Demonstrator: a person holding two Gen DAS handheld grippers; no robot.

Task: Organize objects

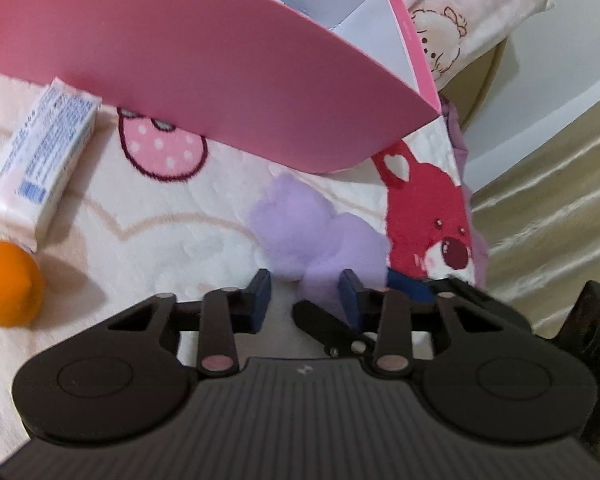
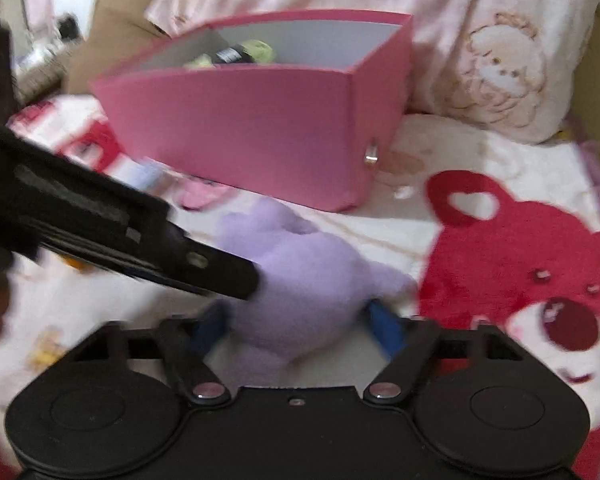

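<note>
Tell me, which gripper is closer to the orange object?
Left. The left gripper has the orange object just off its left side; the right gripper sits farther away, straddling the purple plush.

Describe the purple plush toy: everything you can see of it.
The purple plush toy is pale lilac, fuzzy and lumpy with rounded lobes; no face shows. It lies on the cartoon-print blanket, in front of the pink box. The right gripper straddles its near end, and the left gripper reaches its side.
</note>
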